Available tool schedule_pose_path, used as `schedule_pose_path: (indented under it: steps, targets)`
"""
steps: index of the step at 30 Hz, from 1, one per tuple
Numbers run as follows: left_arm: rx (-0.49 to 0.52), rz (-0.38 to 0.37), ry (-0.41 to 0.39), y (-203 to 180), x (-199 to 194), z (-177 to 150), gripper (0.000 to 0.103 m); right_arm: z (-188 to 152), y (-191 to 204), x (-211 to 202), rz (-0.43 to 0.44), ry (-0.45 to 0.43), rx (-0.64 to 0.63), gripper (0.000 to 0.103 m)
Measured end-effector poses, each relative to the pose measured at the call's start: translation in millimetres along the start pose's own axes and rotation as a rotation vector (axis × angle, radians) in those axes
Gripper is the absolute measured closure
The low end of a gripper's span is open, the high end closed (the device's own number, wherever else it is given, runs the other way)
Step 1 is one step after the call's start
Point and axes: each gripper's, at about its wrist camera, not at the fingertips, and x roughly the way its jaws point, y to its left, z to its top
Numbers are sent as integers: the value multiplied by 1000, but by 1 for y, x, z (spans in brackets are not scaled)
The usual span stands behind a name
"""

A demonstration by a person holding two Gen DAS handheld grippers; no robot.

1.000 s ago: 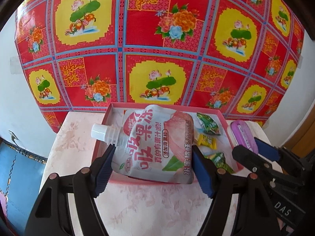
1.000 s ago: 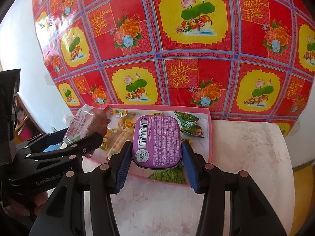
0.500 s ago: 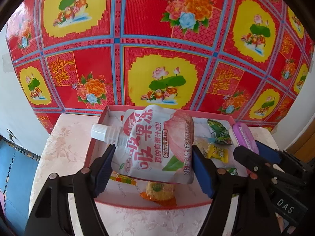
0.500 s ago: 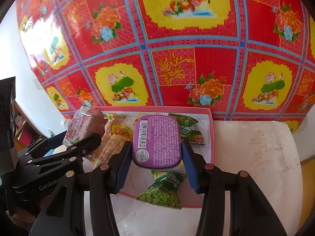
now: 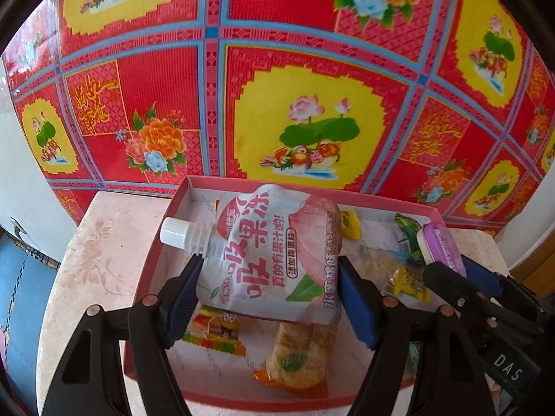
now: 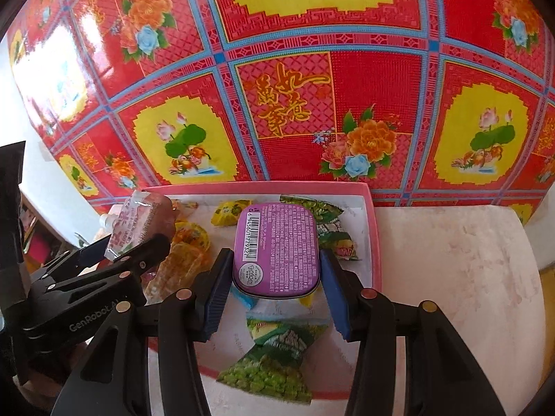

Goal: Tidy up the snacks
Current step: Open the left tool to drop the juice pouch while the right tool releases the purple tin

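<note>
Now both loads hang over the pink tray (image 5: 158, 242): the left gripper (image 5: 269, 286) has its jaws wide and pressed on the sides of the jelly drink pouch (image 5: 274, 256), and the right gripper (image 6: 274, 286), narrower, clamps the purple tin (image 6: 275, 248) by its long edges. To set them down well, I would lower each onto bare tray floor, the pouch towards the free left corner clear of the gummy strip (image 5: 215, 332) and the pastry packet (image 5: 300, 355), the tin between the green pea packets (image 6: 270, 364). Release should wait until each rests flat, lest the pouch flop onto its neighbours.
</note>
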Motion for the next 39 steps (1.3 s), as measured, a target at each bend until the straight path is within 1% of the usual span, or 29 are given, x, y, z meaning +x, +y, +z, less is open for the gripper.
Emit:
schedule_pose_path:
  steps: [9,16,20,23,24,26,28,29,33,39]
  targets:
    - [-10,2,27,-2,20,5,26,4,6,21,-19,34,-31,52]
    - [-2,2,26,-3,26,7,25,6,9,30,-26,45,-47,52]
    - [15,2,25,-6,24,7,25,6,11,29,-40,44,-52,52]
    - [21,5,32,-10,26,7,23,6,14,30,-60,40,-61,52]
    - [20,6,37,-11,27,6,22,6,14,30,-68,37,-62,51]
    - [19,16,36,-12,28,6,19,6,15,29,-83,27,-60,46]
    - [20,23,31,-13,26,5,19,5,12,28,-80,19,-51,36]
    - [20,23,29,-15,26,5,18,5,11,26,-73,13,-43,35]
    - [15,21,23,-16,18,4,13,6,7,17,-64,-5,-36,33]
    - [10,9,22,-22,7,3,11,3,5,3,-58,-23,-25,33]
